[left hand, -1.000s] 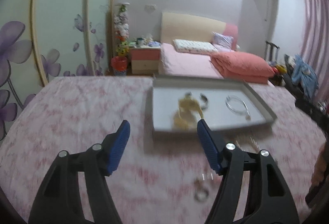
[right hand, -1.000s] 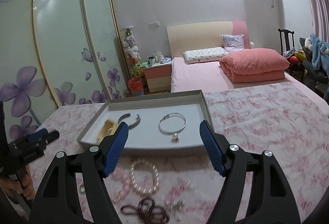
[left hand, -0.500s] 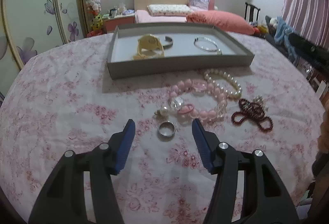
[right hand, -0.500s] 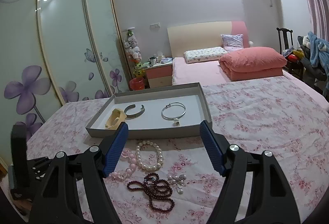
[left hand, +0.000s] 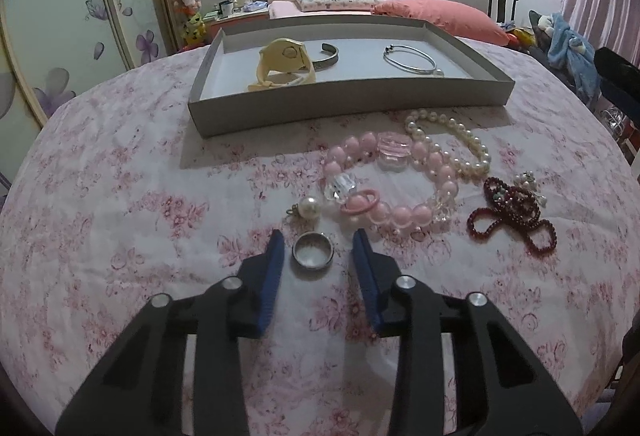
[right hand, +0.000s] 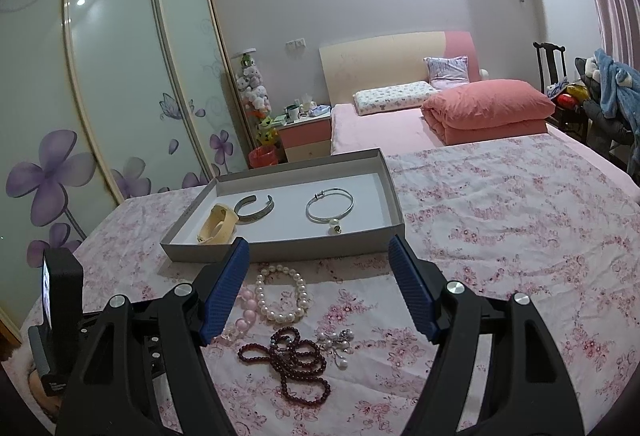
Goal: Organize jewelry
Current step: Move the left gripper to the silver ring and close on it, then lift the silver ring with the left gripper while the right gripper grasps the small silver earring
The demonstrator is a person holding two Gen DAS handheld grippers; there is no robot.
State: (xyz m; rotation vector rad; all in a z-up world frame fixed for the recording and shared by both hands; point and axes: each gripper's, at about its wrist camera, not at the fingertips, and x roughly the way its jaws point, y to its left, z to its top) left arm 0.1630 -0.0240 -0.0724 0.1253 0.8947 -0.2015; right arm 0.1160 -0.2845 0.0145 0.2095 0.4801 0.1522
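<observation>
A silver ring (left hand: 312,255) lies flat on the pink floral cloth between the blue pads of my left gripper (left hand: 318,250). Its jaws are closing, with a narrow gap still showing on each side of the ring. Just beyond lie a pearl earring (left hand: 309,207), a pink bead bracelet (left hand: 424,214), a pearl bracelet (left hand: 476,152) and dark red beads (left hand: 512,208). The grey tray (left hand: 348,100) holds a yellow watch (left hand: 284,60), a silver cuff (left hand: 328,56) and a silver bangle (left hand: 410,58). My right gripper (right hand: 319,256) hovers open and empty near the tray (right hand: 280,250), above the pearl bracelet (right hand: 280,296).
A small pearl brooch (right hand: 336,344) lies next to the dark red beads (right hand: 296,360). The cloth-covered table curves away at left and right. A bed, a nightstand and sliding wardrobe doors stand behind. A chair piled with clothes (left hand: 568,40) is at the right.
My left gripper tilted down from the tray toward the cloth and narrowed its jaws around the silver ring. The right gripper drew back a little, its jaws unchanged.
</observation>
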